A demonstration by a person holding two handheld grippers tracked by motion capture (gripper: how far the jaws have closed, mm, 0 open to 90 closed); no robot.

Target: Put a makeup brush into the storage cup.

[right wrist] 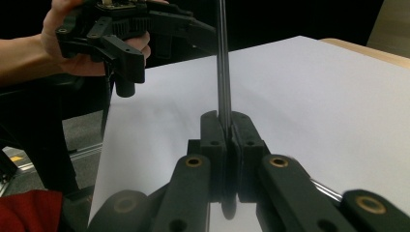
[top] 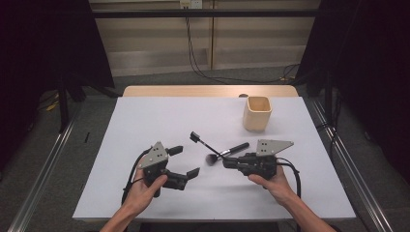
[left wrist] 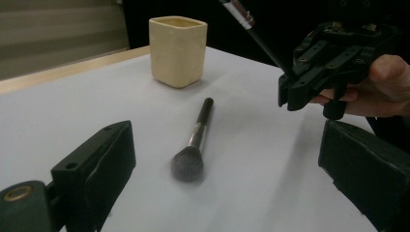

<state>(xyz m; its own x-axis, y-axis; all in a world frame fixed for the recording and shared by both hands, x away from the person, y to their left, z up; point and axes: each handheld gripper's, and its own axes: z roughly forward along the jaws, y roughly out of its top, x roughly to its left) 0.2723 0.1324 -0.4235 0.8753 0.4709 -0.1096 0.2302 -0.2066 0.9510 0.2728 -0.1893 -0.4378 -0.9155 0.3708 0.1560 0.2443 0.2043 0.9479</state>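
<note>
**Thin brush clamped, powder brush waiting**

The slim black-handled brush sits at centre frame, its thin stem pinched between the closed jaws of the right hand-held gripper, head raised toward upper left, probably so it can be carried to the cream cup at upper right. Just beside it, the fluffy powder brush lies flat on the white worktop. The left hand-held gripper hovers at lower left, jaws wide apart, empty.

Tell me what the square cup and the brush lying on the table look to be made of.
Square cup: cream, matte, thick-walled with rounded corners, likely ceramic or moulded plastic; the look leaves it open. Brush lying on the table: glossy black handle, probably plastic or lacquered wood, a shiny silver band that looks metal, and a soft dark bristle head.
</note>
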